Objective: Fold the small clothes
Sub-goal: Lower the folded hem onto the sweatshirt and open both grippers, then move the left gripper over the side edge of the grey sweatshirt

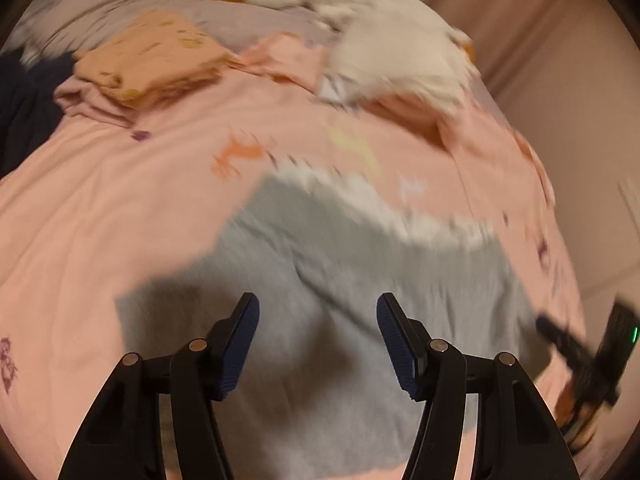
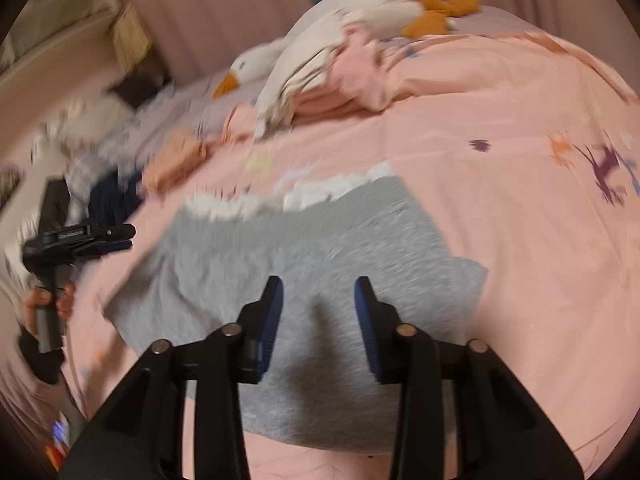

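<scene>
Your left gripper [image 1: 318, 344] & right gripper [image 2: 319, 328] both hang part open, nothing between pads, over the grey garment [image 1: 360, 280] lying flat mid-bed on pink cover [image 1: 100, 208], near its front edge.

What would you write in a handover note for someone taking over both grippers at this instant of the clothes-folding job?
Left gripper: open, empty, above the grey garment.
Right gripper: open, empty, above the same garment.
Grey garment with white trim lies on the pink bedsheet, blurred, fold state unclear.
Done: a folded orange garment rests on a small stack near the goose plush.
Left: fold the grey garment, add to stack.
</scene>
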A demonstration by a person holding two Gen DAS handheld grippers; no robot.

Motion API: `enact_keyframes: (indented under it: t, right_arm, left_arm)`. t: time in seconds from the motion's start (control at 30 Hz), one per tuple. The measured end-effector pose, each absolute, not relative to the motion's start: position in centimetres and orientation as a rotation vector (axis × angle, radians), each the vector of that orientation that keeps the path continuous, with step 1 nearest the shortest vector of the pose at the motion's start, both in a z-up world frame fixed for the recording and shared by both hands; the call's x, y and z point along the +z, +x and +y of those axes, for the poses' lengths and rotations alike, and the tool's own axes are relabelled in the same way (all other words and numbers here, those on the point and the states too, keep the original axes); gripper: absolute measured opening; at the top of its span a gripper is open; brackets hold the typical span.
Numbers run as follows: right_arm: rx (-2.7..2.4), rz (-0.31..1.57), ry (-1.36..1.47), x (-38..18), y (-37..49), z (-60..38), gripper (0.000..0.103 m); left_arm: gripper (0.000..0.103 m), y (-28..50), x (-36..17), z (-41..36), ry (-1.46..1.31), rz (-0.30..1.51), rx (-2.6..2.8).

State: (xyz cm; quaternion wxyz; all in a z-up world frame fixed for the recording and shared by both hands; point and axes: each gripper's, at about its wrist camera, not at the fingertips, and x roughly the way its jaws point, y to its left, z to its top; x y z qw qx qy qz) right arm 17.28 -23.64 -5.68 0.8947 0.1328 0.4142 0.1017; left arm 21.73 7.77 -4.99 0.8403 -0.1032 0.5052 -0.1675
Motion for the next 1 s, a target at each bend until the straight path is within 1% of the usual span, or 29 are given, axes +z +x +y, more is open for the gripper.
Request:
enact_keyframes:
  t: [0.07, 0.27, 0.47, 0.6, 0.73, 0.8, 1.0]
  right_arm:
    - [0.197, 0.887, 0.174, -6.4, 17.5, -22.3, 0.03]
    - [0.124, 0.992, -0.063, -9.6, 16.2, -20.9, 0.027]
    - [0.116, 1.02, -0.059, -10.9, 13.7, -21.8, 0.027]
    - [0.112, 1.007, -0.047, -10.6, 12.7, -21.8, 0.027]
    - [0.144, 0.98, -0.011, -9.3, 11.1, -21.7, 0.034]
    - [0.16, 0.963, 0.005, -8.8, 10.4, -21.4, 0.039]
    - [0.198, 0.928, 0.084, -7.5, 9.6, -20.9, 0.042]
  left_arm:
    - [0.062, 20.3, -6.1, 7.2, -0.174, 1.069, -0.363]
    - [0.062, 16.8, -9.8, 8.0, -0.109, 1.105, -0.328]
    - [0.062, 12.9, -9.7, 8.9, -0.097, 1.058, -0.349]
    - [0.062, 11.3, -9.0, 11.4, -0.239, 1.075, -0.352]
    - [0.062, 10.0, -8.2, 14.4, -0.347, 1.057, -0.31]
    - [0.062, 9.8, -8.2, 16.0, -0.402, 1.051, -0.279]
    - [0.063, 10.6, -10.2, 18.9, -0.626, 1.083, -0.287]
